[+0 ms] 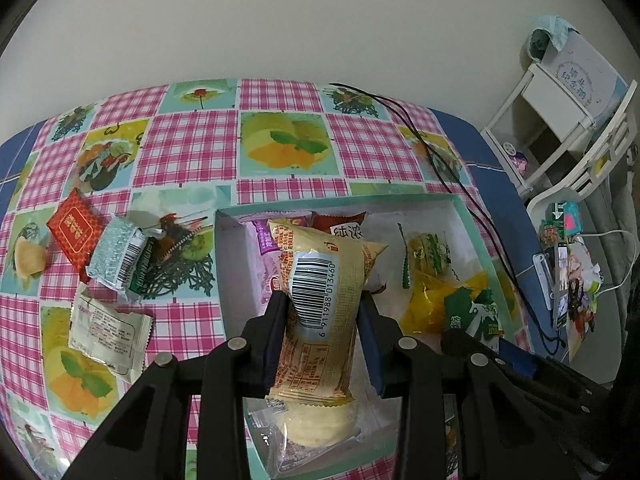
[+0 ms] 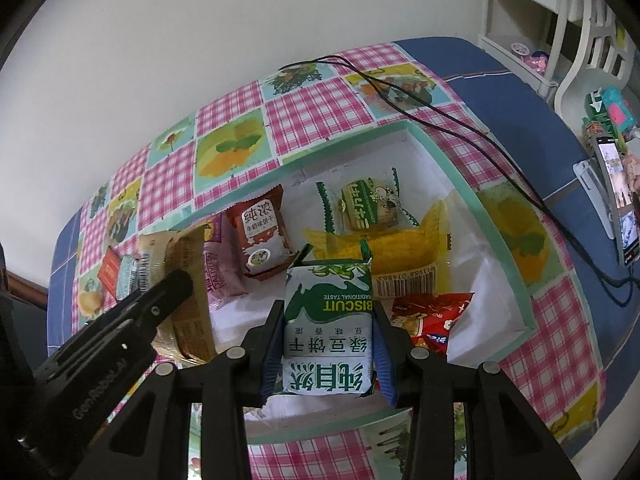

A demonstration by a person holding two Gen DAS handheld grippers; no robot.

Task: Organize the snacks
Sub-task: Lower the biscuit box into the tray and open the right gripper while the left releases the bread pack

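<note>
My left gripper (image 1: 324,308) is shut on a tan snack packet (image 1: 320,300) with a barcode, held tilted over the left part of the teal-rimmed box (image 1: 472,220). In the right wrist view my right gripper (image 2: 328,316) is shut on a green and white biscuit packet (image 2: 328,320) above the box's near side (image 2: 480,208). Inside the box lie a brown packet (image 2: 262,236), a green-wrapped cookie (image 2: 372,204), a yellow packet (image 2: 400,248), a red packet (image 2: 432,316) and a purple one (image 2: 220,276).
Left of the box on the checked cloth lie a red packet (image 1: 76,228), a silver-green packet (image 1: 116,258), a white packet (image 1: 108,332) and a yellow pastry (image 1: 30,258). A black cable (image 1: 440,160) runs past the box's far corner. A phone (image 2: 624,216) and a white shelf (image 1: 560,120) stand right.
</note>
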